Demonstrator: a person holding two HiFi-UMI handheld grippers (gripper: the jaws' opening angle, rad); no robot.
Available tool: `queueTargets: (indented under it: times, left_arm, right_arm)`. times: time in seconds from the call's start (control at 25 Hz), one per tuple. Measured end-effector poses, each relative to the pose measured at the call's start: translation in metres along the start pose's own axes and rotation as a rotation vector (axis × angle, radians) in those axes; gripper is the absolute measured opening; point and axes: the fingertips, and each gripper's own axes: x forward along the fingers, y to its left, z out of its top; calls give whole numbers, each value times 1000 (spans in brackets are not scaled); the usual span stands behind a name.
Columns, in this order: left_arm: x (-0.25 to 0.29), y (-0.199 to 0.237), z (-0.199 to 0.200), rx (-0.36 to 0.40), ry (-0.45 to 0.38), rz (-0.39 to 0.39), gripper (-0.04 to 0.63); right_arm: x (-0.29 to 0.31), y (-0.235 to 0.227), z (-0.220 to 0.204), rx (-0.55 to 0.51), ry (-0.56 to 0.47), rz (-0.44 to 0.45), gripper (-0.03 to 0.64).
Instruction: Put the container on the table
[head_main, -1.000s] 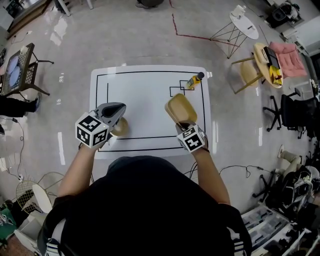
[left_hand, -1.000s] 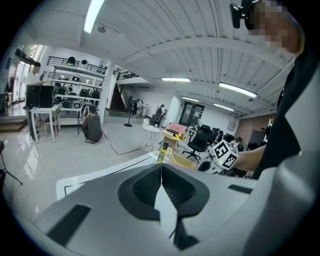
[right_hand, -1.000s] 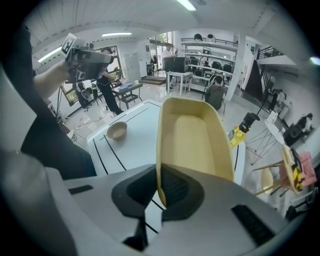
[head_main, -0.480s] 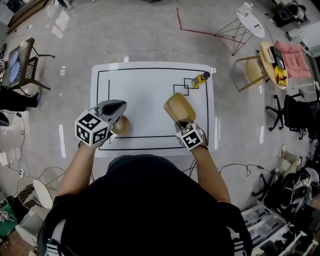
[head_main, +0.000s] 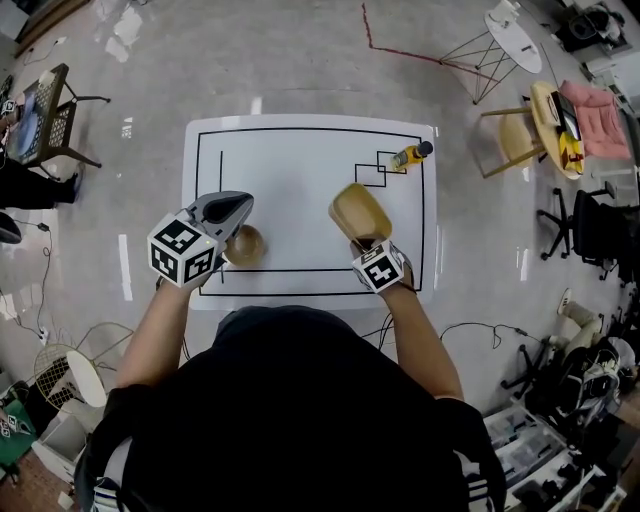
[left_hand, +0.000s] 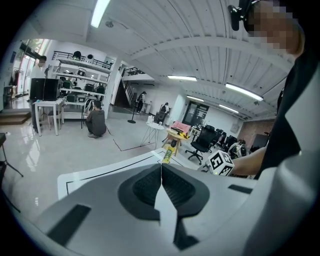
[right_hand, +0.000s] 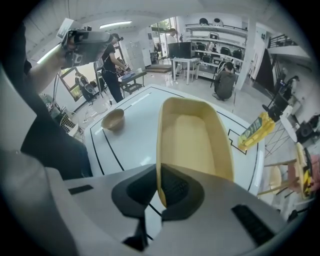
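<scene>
A tan rectangular container (head_main: 360, 212) (right_hand: 195, 142) hangs tilted above the right part of the white table (head_main: 300, 170), its near rim pinched by my right gripper (head_main: 368, 243) (right_hand: 161, 192), which is shut on it. A small tan bowl (head_main: 244, 245) (right_hand: 113, 119) rests on the table near the front left. My left gripper (head_main: 233, 212) (left_hand: 161, 187) hovers just left of and above that bowl, jaws pressed together with nothing between them. A yellow bottle (head_main: 410, 155) (right_hand: 256, 129) (left_hand: 169, 151) lies in the marked squares at the table's far right.
Black lines frame the table top. To the right stand a round wooden side table (head_main: 556, 125) with a pink cushion, a white wire-leg table (head_main: 505, 25) and office chairs (head_main: 590, 225). A dark low table (head_main: 45, 120) is at the left. People stand by shelves in the background.
The view has shifted slightly, so the table sits a little higher in frame. Both grippers hold nearly the same places; the container stays in the right gripper.
</scene>
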Motion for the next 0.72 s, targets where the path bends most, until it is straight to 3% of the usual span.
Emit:
queueTargets:
  times: [0.72]
  left_arm:
    - [7, 27, -25, -46, 33, 10, 8]
  right_arm:
    - [45, 5, 2, -6, 60, 46, 9]
